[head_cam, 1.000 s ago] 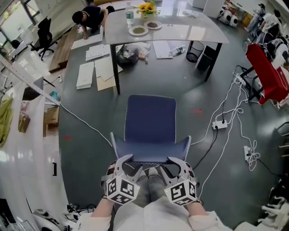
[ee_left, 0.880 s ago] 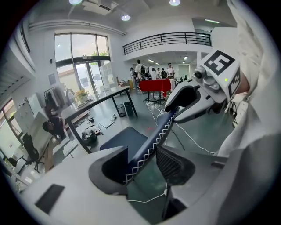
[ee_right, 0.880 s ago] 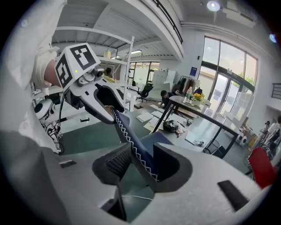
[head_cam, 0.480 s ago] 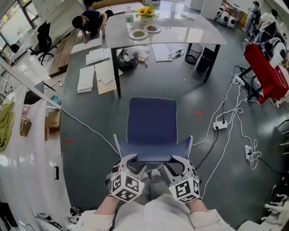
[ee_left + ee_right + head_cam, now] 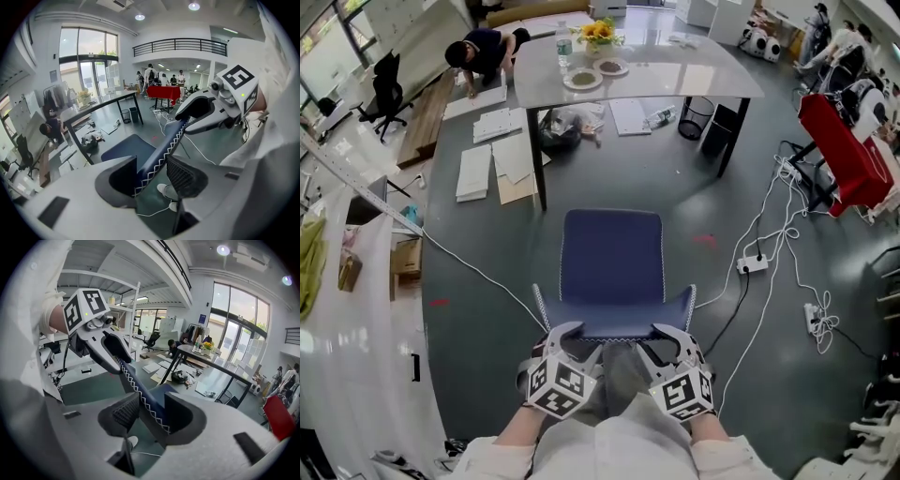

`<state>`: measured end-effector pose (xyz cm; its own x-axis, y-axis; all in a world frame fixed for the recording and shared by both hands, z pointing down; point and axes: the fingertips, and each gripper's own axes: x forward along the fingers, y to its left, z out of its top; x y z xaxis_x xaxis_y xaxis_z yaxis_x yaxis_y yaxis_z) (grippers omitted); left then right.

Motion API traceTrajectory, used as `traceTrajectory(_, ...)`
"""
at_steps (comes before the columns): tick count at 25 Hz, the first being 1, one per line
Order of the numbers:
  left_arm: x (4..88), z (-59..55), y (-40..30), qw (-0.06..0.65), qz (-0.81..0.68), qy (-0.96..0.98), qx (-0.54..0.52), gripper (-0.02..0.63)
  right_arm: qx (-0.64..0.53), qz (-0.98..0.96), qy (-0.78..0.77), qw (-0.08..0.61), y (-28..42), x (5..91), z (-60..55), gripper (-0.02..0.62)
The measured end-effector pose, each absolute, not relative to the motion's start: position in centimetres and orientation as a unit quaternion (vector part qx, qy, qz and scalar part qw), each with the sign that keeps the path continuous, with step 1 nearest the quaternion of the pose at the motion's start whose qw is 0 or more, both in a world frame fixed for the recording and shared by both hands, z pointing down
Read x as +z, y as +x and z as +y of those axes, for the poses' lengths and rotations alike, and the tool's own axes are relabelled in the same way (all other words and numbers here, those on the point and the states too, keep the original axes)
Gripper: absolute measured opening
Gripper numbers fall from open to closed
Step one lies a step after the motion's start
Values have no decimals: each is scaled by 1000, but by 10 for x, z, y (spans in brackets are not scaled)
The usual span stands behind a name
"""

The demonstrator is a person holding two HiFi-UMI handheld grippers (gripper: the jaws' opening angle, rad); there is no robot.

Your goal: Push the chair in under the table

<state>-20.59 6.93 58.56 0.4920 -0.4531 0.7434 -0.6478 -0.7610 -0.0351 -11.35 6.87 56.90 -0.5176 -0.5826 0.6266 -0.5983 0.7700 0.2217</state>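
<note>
**Spotter:** Your left claw (image 5: 152,173) has just been closing a little. It pinches the top edge of the backrest (image 5: 614,325) of the dark blue fabric chair (image 5: 612,267). Your right claw (image 5: 152,416) clamps the same edge further along. Both stand fairly wide, since the backrest fills the gap.

**Coach:** The chair stands on the grey floor (image 5: 487,366) right in front of you, well apart from the grey-topped counter (image 5: 703,70).

**Spotter:** So push with both hands evenly, low and level — if one claw leads, the chair will probably swing off line.

**Coach:** Its seat front points away from you, toward the counter, with the backrest on your side. The backrest's long edge runs left to right across your view — keep it square to the counter. Aim the seat between the two near black legs (image 5: 542,178).
</note>
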Motion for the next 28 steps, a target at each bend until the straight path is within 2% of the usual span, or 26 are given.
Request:
traceTrajectory(12, 586, 52, -207, 136, -322, 854, 386, 204, 8, -877, 328, 352, -115, 570, 52, 141)
traceTrajectory(28, 584, -61, -208, 146, -330, 853, 376, 199, 6, -879, 324, 350, -117, 567, -69, 150)
